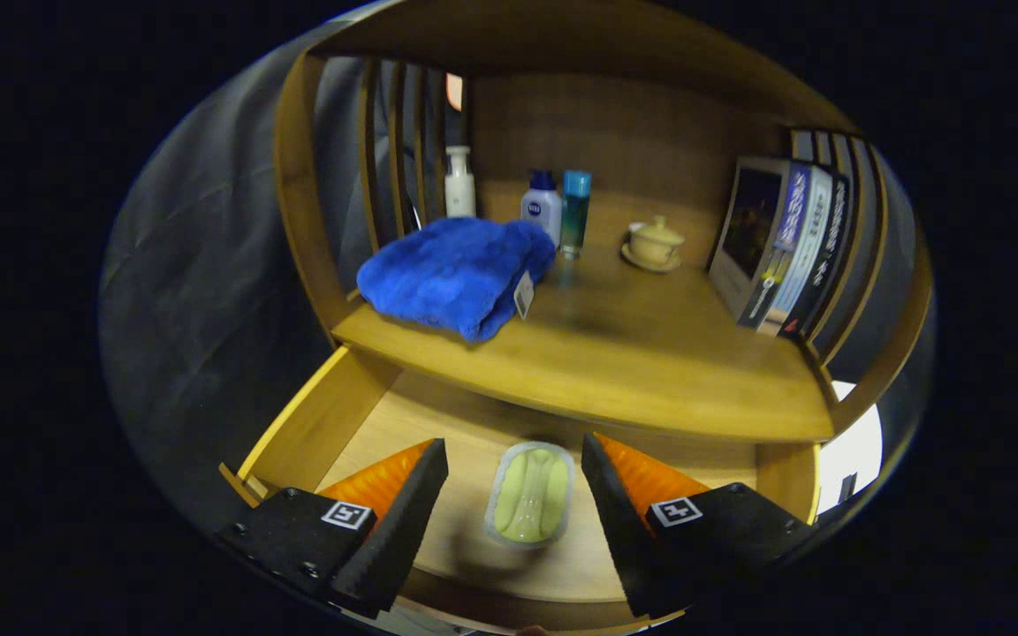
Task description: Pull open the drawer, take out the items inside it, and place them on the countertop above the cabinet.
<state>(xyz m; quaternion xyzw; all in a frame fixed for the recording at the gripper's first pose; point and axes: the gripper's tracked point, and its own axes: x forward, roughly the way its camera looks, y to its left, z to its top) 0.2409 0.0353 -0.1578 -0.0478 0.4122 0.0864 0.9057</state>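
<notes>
Right between the wide-open, empty fingers of the gripper (514, 481) sits the pale green soap dish (529, 495) in the open drawer (315, 424), long axis pointing straight ahead.

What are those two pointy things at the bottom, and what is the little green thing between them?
Those are the two fingers of a gripper, a grabbing tool that a person holds. The camera rides on it and looks forward along the fingers. They are spread open above an open drawer, with nothing held. The green thing is a soap dish lying in the drawer, in the gap between the fingers. Above the drawer is the countertop. On it sit a folded blue towel, three bottles, a lidded cup on a saucer, and some books leaning at the side.
</notes>
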